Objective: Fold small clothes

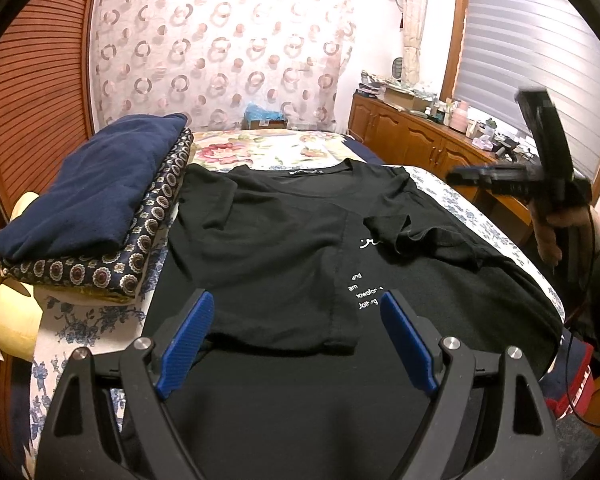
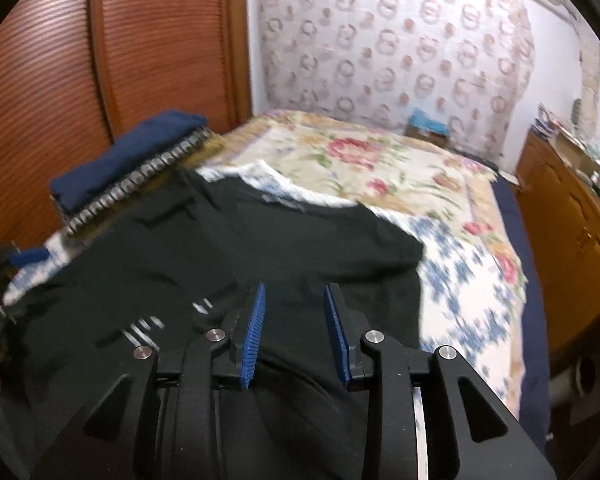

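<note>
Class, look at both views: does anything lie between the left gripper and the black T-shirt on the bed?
Nothing visible does. The left gripper, jaws open, hangs directly over the black T-shirt; the folded clothes stack sits off to its side.

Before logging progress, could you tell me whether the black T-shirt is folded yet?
Partly folded: the black T-shirt has both sides turned inward, its collar end still extended.

both wrist views look low along the bed (image 1: 280,148), sharing the black shirt (image 1: 284,248).

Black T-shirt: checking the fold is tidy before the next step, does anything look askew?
Yes. On the black T-shirt, the folded-in right sleeve lies crumpled and crooked across the white print, partly covering it.
</note>
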